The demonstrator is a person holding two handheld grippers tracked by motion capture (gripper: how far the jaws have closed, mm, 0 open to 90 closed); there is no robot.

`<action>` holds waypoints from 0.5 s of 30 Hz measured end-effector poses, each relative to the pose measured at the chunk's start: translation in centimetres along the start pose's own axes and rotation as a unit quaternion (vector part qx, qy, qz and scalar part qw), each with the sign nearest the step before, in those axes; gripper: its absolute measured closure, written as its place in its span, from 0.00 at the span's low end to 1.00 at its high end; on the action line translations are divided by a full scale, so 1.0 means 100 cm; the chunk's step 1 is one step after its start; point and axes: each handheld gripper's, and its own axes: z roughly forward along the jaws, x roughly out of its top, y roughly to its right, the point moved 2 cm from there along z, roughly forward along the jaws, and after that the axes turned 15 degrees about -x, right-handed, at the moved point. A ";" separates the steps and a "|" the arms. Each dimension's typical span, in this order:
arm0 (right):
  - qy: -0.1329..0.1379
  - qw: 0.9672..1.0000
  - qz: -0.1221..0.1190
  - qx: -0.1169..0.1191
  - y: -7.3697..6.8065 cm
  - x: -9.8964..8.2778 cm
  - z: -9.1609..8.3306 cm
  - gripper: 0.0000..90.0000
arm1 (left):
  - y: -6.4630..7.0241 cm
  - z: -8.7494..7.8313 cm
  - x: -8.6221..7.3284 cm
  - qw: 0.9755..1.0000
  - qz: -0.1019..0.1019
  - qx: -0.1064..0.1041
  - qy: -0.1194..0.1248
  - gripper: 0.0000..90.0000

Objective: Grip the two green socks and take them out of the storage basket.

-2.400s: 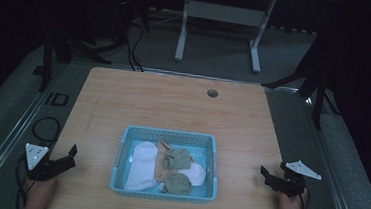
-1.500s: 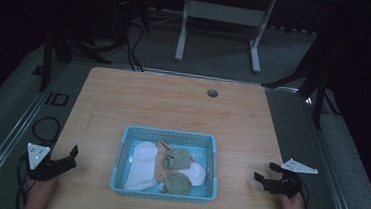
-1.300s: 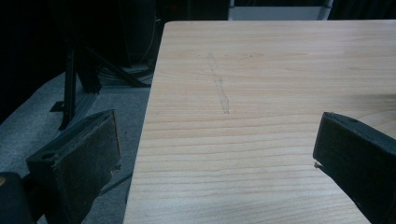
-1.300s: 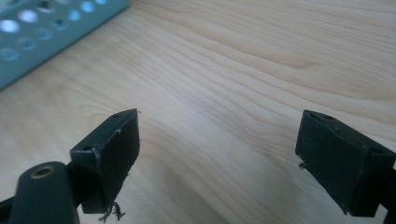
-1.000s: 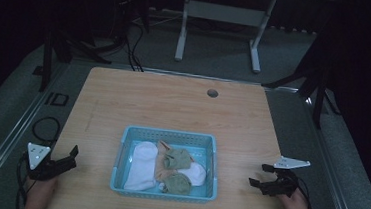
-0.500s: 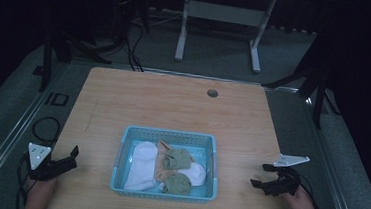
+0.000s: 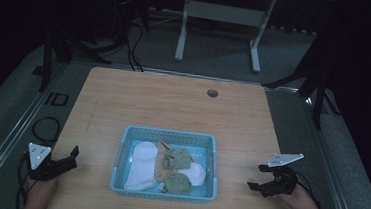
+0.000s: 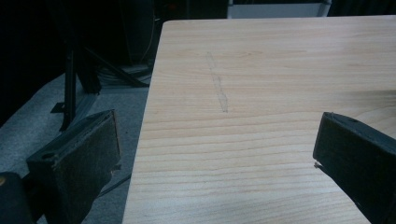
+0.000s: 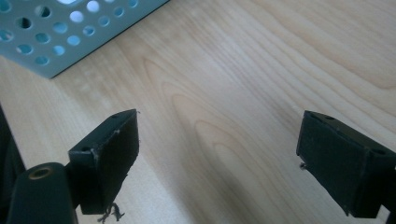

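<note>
A light wooden table [image 7: 173,108] carries a pale blue perforated basket [image 7: 162,189], which sits on its near half, between the two grippers' fingers and well apart from both. A small round grommet hole [image 7: 212,93] marks the far edge.

Two handheld black grippers: the left gripper [image 7: 71,158] and right gripper [image 7: 259,176] each carry a pale grey three-cornered plate on top and trail a dark cable. Seen close, each has broad, blocky black jaws with flat matte pads, a round screw hole at the corner and frayed threads on a worn edge.
</note>
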 end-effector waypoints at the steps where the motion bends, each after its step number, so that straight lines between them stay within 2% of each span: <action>1: -0.003 1.000 0.000 0.002 0.000 0.001 0.000 0.14 | 0.000 0.000 0.000 1.000 0.000 0.000 0.000 0.00; 4: -0.013 1.000 0.002 0.009 0.000 0.003 0.001 0.14 | 0.000 0.000 0.000 1.000 0.000 0.000 0.000 0.00; 6: -0.016 1.000 0.002 -0.001 0.000 0.005 0.001 0.14 | 0.000 0.000 0.000 1.000 0.001 0.000 0.000 0.00; 8: -0.015 1.000 0.005 0.005 0.001 0.007 0.001 0.14 | 0.000 0.000 0.000 1.000 0.001 0.000 0.000 0.00; 13: -0.018 1.000 -0.014 0.010 -0.002 0.015 -0.003 0.15 | 0.000 0.000 0.000 1.000 0.000 0.000 -0.001 0.00; 15: -0.016 1.000 -0.014 0.021 -0.003 0.018 -0.004 0.15 | 0.000 0.000 0.000 1.000 0.001 0.000 -0.001 0.00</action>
